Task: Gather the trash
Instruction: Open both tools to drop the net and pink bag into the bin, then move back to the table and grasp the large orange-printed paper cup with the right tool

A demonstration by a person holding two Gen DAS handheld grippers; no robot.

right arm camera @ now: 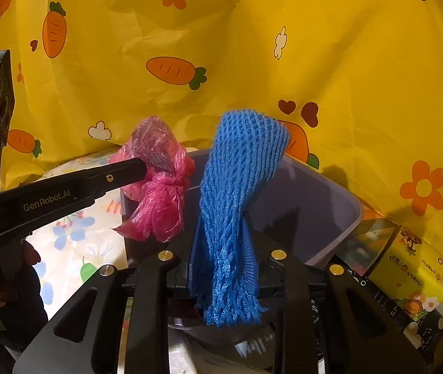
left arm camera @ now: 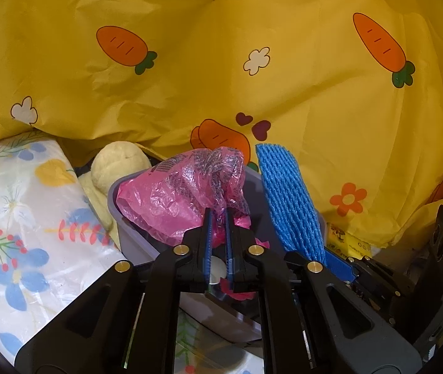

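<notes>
Left tool [left arm camera: 218, 218] pinches pink bag [left arm camera: 177, 196], right tool [right arm camera: 221, 249] grips blue foam net [right arm camera: 240, 193], both over grey bin [right arm camera: 330, 193]; light trash may cling or land outside.

Bright yellow cloth [left arm camera: 221, 71] all around me from nine through three o'clock, printed with orange carrots, green tops, white and orange flowers, dark maroon hearts. At twelve o'clock of my left gripper [left arm camera: 218, 215], a translucent pink plastic bag [left arm camera: 174, 199] with dark print, over a grey-lavender bin [right arm camera: 330, 199]. My right gripper [right arm camera: 221, 249], black with blue pads, carries a blue foam net [right arm camera: 237, 193]. At nine o'clock, a white floral pack [left arm camera: 25, 218]: blue, yellow, red. At four o'clock, a yellow box [right arm camera: 414, 268].
</notes>
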